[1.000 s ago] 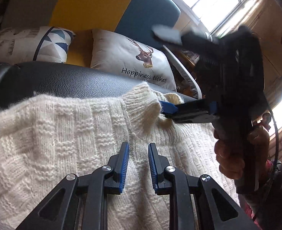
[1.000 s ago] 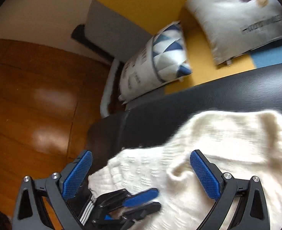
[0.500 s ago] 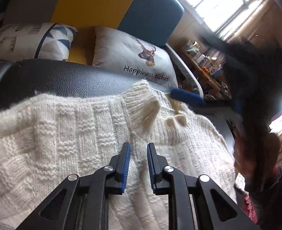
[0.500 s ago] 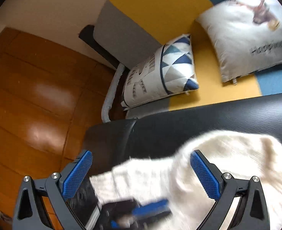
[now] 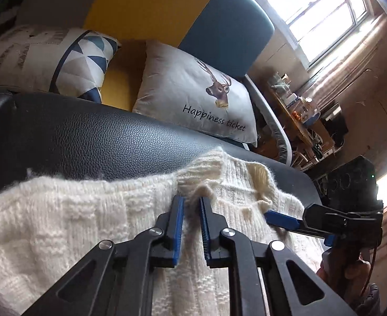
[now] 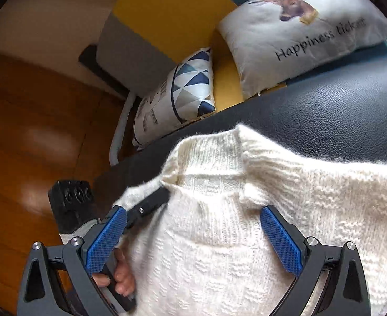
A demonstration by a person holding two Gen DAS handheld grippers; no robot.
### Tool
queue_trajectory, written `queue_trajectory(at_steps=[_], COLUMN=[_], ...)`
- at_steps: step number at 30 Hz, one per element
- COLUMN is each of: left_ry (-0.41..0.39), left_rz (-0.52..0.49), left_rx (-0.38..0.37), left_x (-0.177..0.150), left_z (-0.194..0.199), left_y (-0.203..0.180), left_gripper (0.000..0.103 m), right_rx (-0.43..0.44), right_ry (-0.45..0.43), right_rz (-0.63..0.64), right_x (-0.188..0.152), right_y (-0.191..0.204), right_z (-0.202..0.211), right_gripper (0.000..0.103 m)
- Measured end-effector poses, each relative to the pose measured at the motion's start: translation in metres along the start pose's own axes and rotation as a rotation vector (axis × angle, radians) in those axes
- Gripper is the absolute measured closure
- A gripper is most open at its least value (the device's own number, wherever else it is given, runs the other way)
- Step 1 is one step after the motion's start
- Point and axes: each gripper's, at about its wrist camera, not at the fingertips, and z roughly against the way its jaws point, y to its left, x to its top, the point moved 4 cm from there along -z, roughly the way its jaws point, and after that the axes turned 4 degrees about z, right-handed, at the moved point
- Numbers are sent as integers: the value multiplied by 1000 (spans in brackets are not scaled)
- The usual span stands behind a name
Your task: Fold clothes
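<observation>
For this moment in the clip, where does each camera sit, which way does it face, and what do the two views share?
Left wrist: on the left gripper, looking along its nearly closed fingers across the cream sweater toward sofa and window; the right gripper enters from the right.
Right wrist: on the right gripper, jaws wide, looking down on the sweater collar; the left gripper's body and hand show lower left.
Shared: sweater, black leather surface, deer pillow, triangle pillow.

deer pillow | "Happiness ticket" | triangle pillow | lettering probably unreadable
</observation>
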Motion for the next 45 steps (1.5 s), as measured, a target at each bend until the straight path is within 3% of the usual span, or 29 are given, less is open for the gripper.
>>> queue_trajectory(at_steps=[3, 6, 9, 14, 16, 18, 22, 25, 28, 34, 38, 41, 45], left_ry=[11, 4, -9, 1, 5, -15, -16, -13, 13, 74, 119, 138, 171], left_rz=[8, 30, 42, 80, 105, 143, 204, 143, 63, -195, -268, -310, -335], left_rx=[20, -15, -50, 13, 55, 21, 12, 76, 66, 16, -26, -27, 16], left_x=[-7, -27, -58, -106, -120, -123, -122, -127, -141, -179, -192, -198, -206], left_z=[18, 50, 85, 115, 116, 118, 118, 126, 128, 104, 77, 55, 29], left_y=[-7, -7, -4, 20, 34, 44, 51, 33, 5, -91, -144, -174, -184], left_gripper=[82, 82, 82, 82, 85, 89, 93, 84, 84, 82, 82, 82, 82], right_rx=[-23, -22, -48, -191, -226, -245, -294, -269, -283, -701, -906, -994, -1076], right_ry=[1, 4, 53, 124, 122, 128, 82, 13, -103, -309, -376, -344, -289], right_rz=[25, 58, 126, 259, 260, 232, 225, 167, 125, 31, -131, -150, -187], right_x=[-5, -17, -47, -108, -129, -147, -170, -178, -198, -257, -291, -292, -291], right_y=[4, 15, 28, 41, 41, 36, 35, 39, 36, -22, -88, -120, -161], right_z=[7, 15, 24, 41, 49, 53, 59, 78, 131, 297, 390, 405, 417], right_gripper=[0, 0, 0, 0, 0, 0, 0, 0, 0, 0, 0, 2, 18])
